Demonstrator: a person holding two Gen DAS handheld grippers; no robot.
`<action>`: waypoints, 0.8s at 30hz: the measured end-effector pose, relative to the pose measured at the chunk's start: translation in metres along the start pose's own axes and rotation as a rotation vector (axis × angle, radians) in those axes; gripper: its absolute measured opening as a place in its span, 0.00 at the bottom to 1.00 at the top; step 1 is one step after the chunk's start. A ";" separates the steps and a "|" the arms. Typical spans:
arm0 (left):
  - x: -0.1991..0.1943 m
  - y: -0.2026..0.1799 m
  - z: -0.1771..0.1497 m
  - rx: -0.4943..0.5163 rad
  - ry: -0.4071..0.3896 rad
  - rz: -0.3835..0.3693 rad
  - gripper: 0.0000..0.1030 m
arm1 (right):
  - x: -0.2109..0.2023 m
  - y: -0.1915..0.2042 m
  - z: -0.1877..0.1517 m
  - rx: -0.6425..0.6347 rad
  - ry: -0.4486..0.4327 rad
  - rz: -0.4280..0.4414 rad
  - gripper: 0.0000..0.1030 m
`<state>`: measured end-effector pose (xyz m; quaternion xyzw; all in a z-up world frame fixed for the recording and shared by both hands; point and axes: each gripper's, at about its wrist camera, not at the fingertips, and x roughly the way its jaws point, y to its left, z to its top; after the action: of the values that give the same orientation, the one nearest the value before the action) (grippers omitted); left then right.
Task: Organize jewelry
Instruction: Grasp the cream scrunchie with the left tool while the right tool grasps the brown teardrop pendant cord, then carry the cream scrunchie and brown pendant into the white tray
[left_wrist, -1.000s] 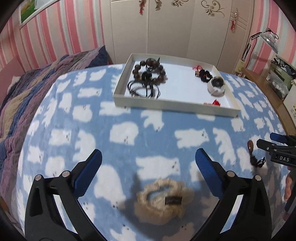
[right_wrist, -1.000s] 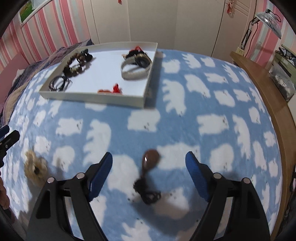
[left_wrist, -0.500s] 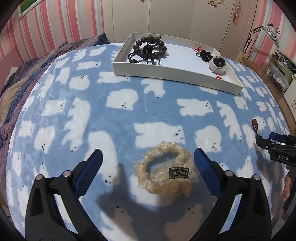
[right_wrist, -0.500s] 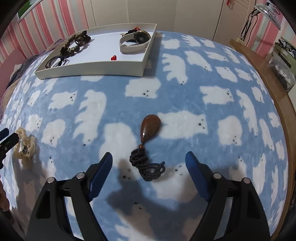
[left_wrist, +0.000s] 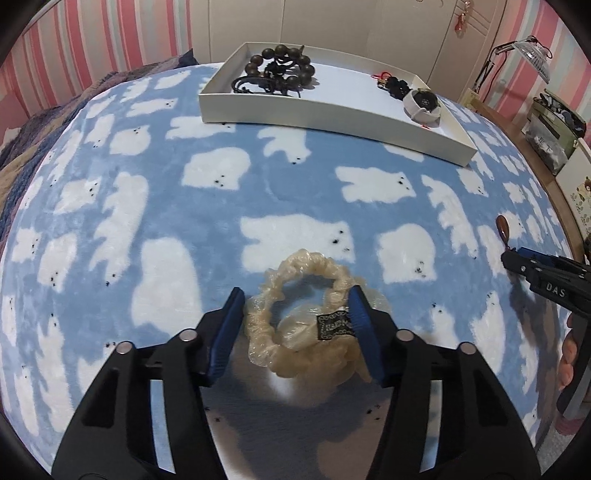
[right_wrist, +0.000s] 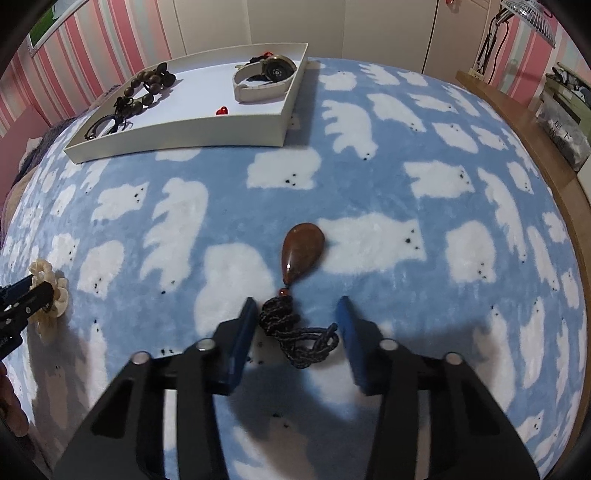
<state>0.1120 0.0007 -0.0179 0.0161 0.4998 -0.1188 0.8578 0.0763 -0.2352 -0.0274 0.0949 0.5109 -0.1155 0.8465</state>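
Left gripper (left_wrist: 295, 325) closing around cream ruffled fabric scrunchie (left_wrist: 310, 325) on blue bear-print fleece blanket (left_wrist: 221, 229), near edge hidden, right gripper (right_wrist: 295, 332) closing, dark braided cord (right_wrist: 299, 332) of brown teardrop pendant (right_wrist: 301, 251) between, untouched, white tray (right_wrist: 184, 129) far left.

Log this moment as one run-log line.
left gripper: closing around scrunchie | right gripper: closing around pendant cord, pads not touching | tray: holds beads, watch | surface: blanket
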 end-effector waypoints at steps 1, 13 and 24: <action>0.000 -0.001 0.000 0.004 -0.001 -0.003 0.49 | 0.000 -0.001 0.000 0.003 -0.005 0.005 0.36; -0.001 -0.011 -0.001 0.038 -0.006 -0.037 0.24 | -0.002 0.007 -0.001 -0.038 -0.024 0.031 0.21; -0.007 -0.016 0.002 0.053 -0.028 -0.021 0.08 | -0.010 0.003 -0.001 -0.021 -0.050 0.063 0.20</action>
<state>0.1070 -0.0136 -0.0099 0.0318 0.4846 -0.1413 0.8627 0.0716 -0.2315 -0.0190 0.0991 0.4876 -0.0857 0.8632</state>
